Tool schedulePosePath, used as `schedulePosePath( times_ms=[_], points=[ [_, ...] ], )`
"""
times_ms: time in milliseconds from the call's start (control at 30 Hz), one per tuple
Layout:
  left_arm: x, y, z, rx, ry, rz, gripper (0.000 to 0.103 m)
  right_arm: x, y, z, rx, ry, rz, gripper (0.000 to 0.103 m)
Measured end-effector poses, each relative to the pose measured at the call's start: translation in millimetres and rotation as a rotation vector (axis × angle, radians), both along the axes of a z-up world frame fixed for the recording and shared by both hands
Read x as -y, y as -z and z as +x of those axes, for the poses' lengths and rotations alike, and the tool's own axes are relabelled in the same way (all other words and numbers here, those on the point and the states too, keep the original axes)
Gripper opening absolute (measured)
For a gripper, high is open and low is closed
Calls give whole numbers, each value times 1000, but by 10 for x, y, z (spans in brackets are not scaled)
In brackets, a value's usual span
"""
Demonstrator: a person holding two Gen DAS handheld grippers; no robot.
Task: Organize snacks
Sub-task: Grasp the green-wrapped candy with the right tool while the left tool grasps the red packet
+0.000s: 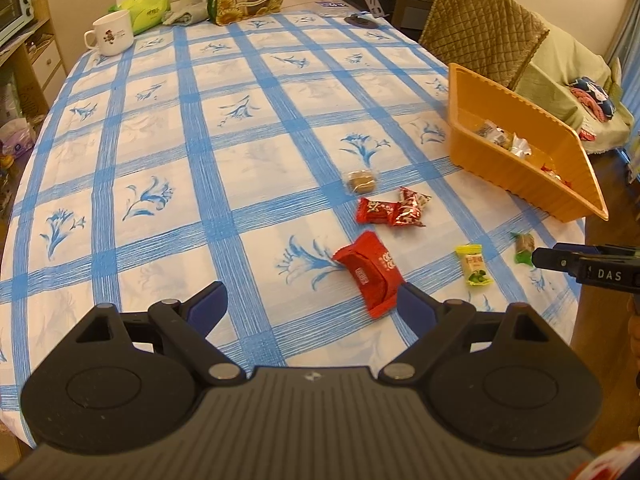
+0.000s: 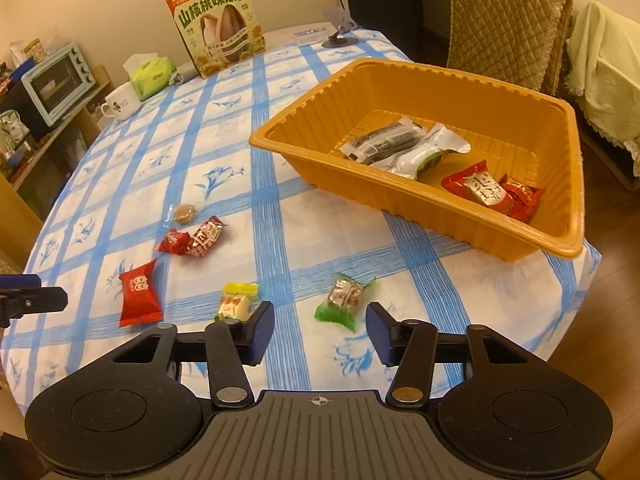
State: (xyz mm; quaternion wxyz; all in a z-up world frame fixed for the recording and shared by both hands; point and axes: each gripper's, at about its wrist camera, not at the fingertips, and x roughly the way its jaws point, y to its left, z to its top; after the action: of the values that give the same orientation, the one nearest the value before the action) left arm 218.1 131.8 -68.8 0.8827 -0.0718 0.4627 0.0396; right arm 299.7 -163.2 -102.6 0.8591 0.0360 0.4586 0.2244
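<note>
Left wrist view: the left gripper hangs low over the blue-checked tablecloth with its fingers spread wide and nothing between them. The big red packet lies flat on the cloth just ahead, its near end close beside the right-hand blue fingertip; I cannot tell whether they touch. Farther on sit 2 small red candies pressed together, and beyond them a brown sweet in clear wrap. To the right lie the yellow candy and the green-wrapped candy, well apart from the red ones.

From the right wrist camera, the right gripper is also released, fingers apart, hovering just short of the green-wrapped candy, which lies on the cloth between and slightly ahead of the tips. The yellow candy rests just beyond the left fingertip. The orange tray stands near the table's right edge and holds 2 silvery packets and 2 red candies.

At the far end stand a white mug, a green tissue pack and a sunflower-seed box.
</note>
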Motion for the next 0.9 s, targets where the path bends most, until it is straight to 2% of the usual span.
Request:
schedulePosePath(
  times_ms=[200,633,900],
  points=[
    [-15,34,5,-8,-18,0,88,-31,128,131,-13,9,-23,38],
    [30,82,70,-19,-22,-9,87,-135,259,282,-7,-5,-79,29],
    [131,137,154,-29,-2,-18,87,-193,286,264,39,-63,-127,22]
  ],
)
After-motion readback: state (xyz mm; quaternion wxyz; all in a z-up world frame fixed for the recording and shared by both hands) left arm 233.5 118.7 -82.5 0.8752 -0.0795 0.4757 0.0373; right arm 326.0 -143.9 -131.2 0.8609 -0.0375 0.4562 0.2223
